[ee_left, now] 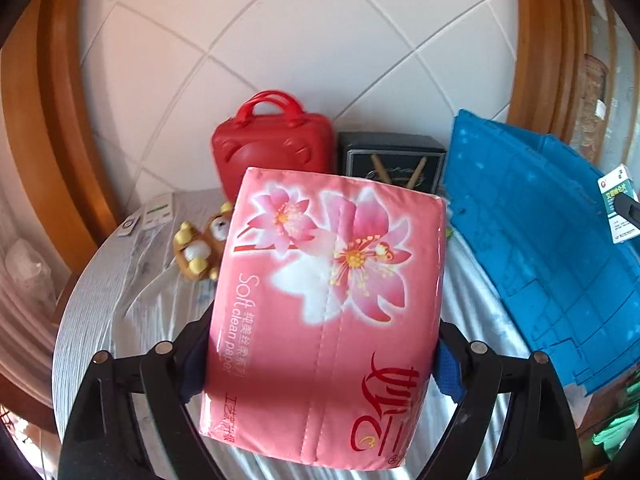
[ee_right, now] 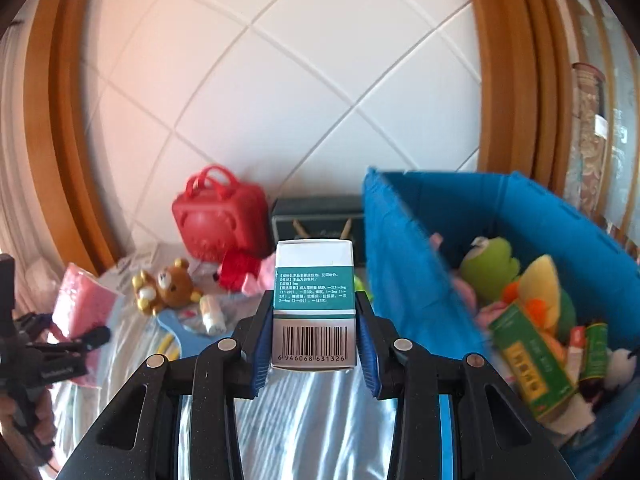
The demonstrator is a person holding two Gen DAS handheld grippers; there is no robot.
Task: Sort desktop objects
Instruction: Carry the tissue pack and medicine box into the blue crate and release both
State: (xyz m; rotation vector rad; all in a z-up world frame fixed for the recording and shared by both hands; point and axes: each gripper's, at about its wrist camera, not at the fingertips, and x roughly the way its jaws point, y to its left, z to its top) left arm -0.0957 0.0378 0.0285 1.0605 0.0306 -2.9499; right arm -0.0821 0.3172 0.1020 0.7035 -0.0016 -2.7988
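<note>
Round table (ee_left: 86,280) under glossy cover, bearing red case (ee_left: 272,140), dark box (ee_left: 390,160), teddy bear (ee_right: 170,284), blue bin (ee_right: 420,260).

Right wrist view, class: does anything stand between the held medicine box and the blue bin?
Nothing visible does. The right gripper holds the medicine box left of the blue bin, whose near wall it must clear.

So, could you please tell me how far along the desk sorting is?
Done: the blue bin already holds plush toys and green boxes. In hand: the left tool grips the pink tissue pack; the right tool grips a medicine box. Left: the bear plush still lies on the table.
</note>
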